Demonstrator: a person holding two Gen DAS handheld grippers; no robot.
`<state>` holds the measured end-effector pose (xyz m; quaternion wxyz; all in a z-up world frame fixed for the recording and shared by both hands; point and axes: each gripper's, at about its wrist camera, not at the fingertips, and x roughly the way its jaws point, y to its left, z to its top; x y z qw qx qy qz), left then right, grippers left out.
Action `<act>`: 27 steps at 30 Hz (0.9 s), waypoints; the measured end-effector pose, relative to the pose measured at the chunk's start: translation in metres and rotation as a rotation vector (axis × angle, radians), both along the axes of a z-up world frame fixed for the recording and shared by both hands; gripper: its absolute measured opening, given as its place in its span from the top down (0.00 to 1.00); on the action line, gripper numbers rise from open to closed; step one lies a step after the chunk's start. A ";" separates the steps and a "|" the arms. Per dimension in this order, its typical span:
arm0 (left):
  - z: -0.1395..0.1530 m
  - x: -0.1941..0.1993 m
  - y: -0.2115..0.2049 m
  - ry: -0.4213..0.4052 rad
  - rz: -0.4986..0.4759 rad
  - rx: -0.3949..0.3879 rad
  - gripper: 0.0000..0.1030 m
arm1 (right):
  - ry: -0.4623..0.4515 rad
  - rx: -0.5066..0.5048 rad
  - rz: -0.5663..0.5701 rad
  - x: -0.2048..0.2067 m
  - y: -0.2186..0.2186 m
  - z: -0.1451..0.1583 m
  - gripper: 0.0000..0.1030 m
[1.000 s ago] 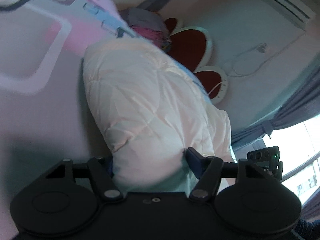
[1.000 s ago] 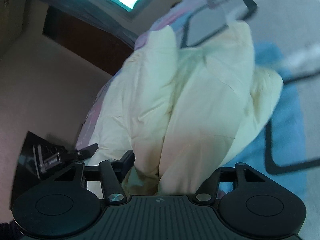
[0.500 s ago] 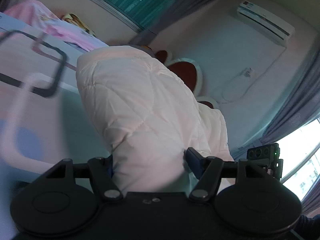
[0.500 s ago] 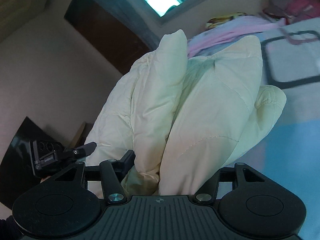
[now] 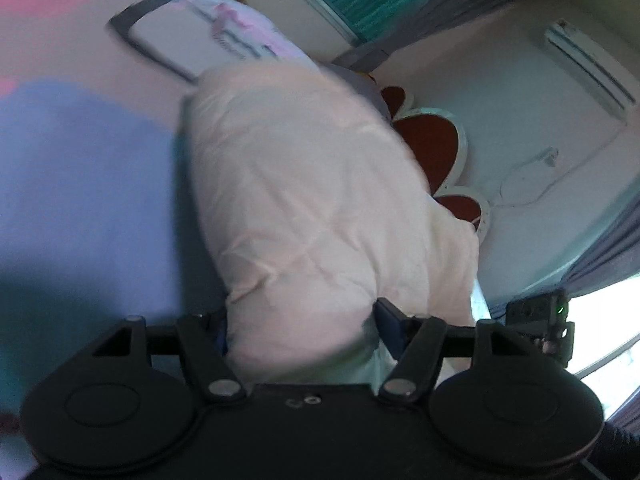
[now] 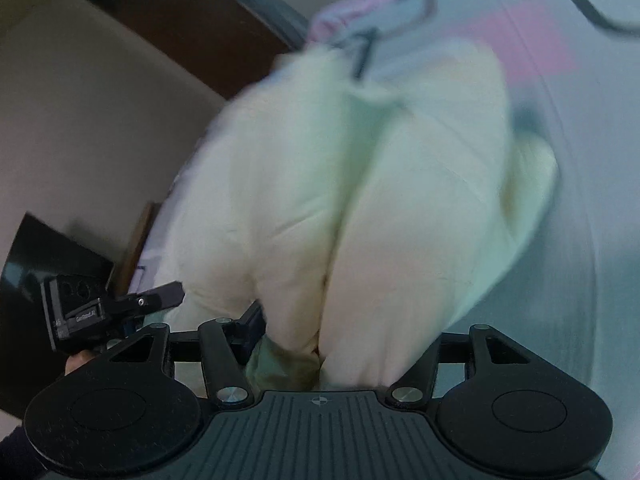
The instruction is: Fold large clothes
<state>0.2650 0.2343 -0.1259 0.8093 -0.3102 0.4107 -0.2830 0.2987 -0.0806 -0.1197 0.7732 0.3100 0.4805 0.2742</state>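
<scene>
holding a puffy cream jacket (image 5: 320, 208) w/ both grippers, we've got it bunched up over the bed (image 5: 80, 160). left gripper (image 5: 304, 320): jaws stand apart w/ a thick wad of jacket filling the gap, fabric pressed against both fingers (image 5: 390, 314), so it's clamped on the jacket. right gripper (image 6: 344, 336): jaws are opening, jacket folds still between them and packed against the left finger (image 6: 252, 320); right finger is hidden behind the fabric. a greenish lining bit shows low between the right jaws. in the right view the jacket (image 6: 360, 200) splits into two fat lobes w/ a crease down the middle, plus a smaller lobe off to the right. bed cover has pink, blue and white blocks w/ dark outlined squares. past the jacket in the left view: red headboard (image 5: 432, 140) w/ white edging against the wall, ac unit (image 5: 588, 68) high up, grey curtain (image 5: 608, 248) by a bright window. each view catches the other gripper's camera at the edge. both views are motion-blurred.
</scene>
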 end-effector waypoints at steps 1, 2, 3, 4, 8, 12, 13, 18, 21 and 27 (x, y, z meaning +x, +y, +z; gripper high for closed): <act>-0.003 -0.002 0.002 0.001 0.008 -0.014 0.35 | 0.022 0.026 -0.027 -0.002 -0.002 -0.006 0.42; -0.004 -0.004 0.002 0.002 0.014 -0.021 0.34 | 0.026 0.031 -0.039 -0.005 -0.002 -0.009 0.42; -0.005 -0.006 0.001 0.004 0.018 -0.021 0.30 | 0.023 0.026 -0.042 -0.005 -0.002 -0.009 0.41; -0.005 -0.006 -0.001 0.008 0.021 -0.013 0.25 | 0.022 0.021 -0.045 -0.007 -0.005 -0.009 0.41; 0.004 -0.006 0.010 0.009 0.055 0.024 0.13 | 0.002 -0.064 -0.072 -0.013 0.001 0.020 0.32; 0.018 -0.013 0.050 -0.022 0.151 0.031 0.27 | -0.060 -0.135 -0.157 -0.024 -0.014 0.056 0.32; 0.022 -0.012 0.061 -0.037 0.173 0.036 0.31 | -0.094 -0.144 -0.191 -0.025 -0.022 0.067 0.32; 0.051 0.031 0.050 -0.137 0.175 0.096 0.45 | -0.257 -0.220 -0.213 0.009 0.008 0.117 0.68; 0.070 0.063 0.007 -0.215 0.106 0.147 0.51 | -0.322 -0.255 -0.137 0.044 0.055 0.123 0.70; 0.077 0.097 -0.069 -0.268 -0.015 0.286 0.53 | -0.297 -0.421 -0.099 0.087 0.092 0.077 0.71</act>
